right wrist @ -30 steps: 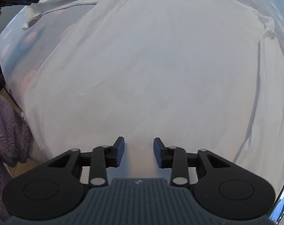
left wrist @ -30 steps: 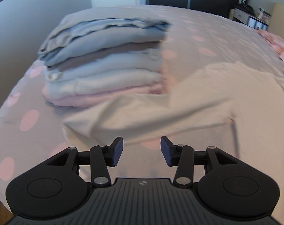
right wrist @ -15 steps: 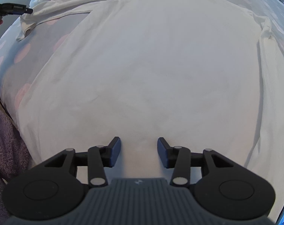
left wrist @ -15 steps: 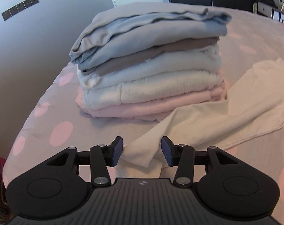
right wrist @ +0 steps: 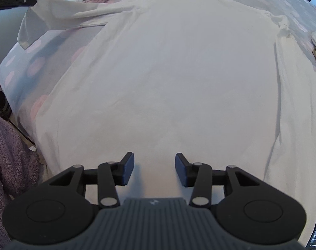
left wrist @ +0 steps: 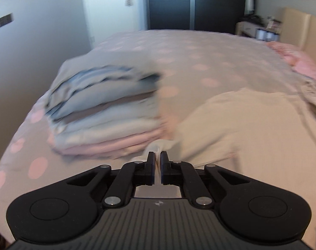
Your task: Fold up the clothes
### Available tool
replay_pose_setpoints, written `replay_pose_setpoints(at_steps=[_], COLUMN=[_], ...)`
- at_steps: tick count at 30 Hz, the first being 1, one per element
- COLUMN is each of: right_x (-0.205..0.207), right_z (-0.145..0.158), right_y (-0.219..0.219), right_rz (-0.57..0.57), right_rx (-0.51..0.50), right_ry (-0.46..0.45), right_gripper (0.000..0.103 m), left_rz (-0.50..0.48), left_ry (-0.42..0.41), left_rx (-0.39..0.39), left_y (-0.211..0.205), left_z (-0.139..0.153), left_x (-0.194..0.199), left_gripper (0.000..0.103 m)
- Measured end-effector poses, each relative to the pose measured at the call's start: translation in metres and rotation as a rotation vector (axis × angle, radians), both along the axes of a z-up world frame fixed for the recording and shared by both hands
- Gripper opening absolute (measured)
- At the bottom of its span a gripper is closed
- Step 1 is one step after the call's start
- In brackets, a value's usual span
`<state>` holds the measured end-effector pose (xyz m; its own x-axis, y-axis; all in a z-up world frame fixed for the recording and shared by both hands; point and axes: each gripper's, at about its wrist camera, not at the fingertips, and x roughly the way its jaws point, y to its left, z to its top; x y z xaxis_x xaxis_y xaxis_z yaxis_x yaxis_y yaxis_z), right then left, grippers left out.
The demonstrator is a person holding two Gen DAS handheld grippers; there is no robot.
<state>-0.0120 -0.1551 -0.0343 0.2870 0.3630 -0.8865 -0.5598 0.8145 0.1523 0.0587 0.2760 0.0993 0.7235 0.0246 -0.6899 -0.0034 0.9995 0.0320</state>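
I see a cream long-sleeved shirt (right wrist: 174,66) spread flat across the spotted bed, its body smooth. Its left sleeve (right wrist: 60,16) is lifted off the cover by the cuff, stretched taut towards the edge. Beside that sleeve I see a neat stack of folded clothes (left wrist: 103,112), grey-blue over cream and pink.

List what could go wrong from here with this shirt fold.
1. The left gripper pinches only a small bit of the sleeve edge, so the cloth could slip out as it lifts.
2. The sleeve hangs beside the stack of folded clothes; swinging it may drag or topple the pile.
3. The right gripper is open over the shirt, so nothing pins the body against sliding.
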Motion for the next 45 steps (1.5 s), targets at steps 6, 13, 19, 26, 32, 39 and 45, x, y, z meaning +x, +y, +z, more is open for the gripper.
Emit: replay_pose_setpoints(at_steps=[6, 13, 19, 26, 32, 39, 45], right_x=[-0.011, -0.019, -0.030, -0.034, -0.032, -0.029, -0.025], right_z=[0.014, 0.021, 0.020, 0.009, 0.005, 0.001, -0.002], right_y=[-0.015, -0.026, -0.031, -0.024, -0.023, -0.007, 0.010], right_rz=[-0.008, -0.040, -0.051, -0.053, -0.015, 0.077, 0.167], right_rx=[0.052, 0.103, 0.118, 0.115, 0.141, 0.173, 0.175], right_ry=[-0.028, -0.040, -0.038, -0.034, -0.044, -0.058, -0.111], right_gripper=[0.047, 0.047, 0.047, 0.047, 0.047, 0.044, 0.043], left_rz=[-0.197, -0.406, -0.505, -0.525, -0.491, -0.352, -0.223], left_ry=[-0.046, 0.027, 0.133, 0.231, 0.225, 0.305, 0.389], left_rx=[-0.025, -0.066, -0.117, -0.114, -0.142, -0.161, -0.231], left_y=[-0.085, -0.169, -0.221, -0.253, -0.241, -0.211, -0.189], left_z=[0.039, 0.028, -0.021, -0.077, -0.078, -0.094, -0.124], left_x=[-0.041, -0.074, -0.071, -0.073, -0.090, -0.110, -0.116], left_gripper=[0.003, 0.003, 0.003, 0.004, 0.045, 0.049, 0.049])
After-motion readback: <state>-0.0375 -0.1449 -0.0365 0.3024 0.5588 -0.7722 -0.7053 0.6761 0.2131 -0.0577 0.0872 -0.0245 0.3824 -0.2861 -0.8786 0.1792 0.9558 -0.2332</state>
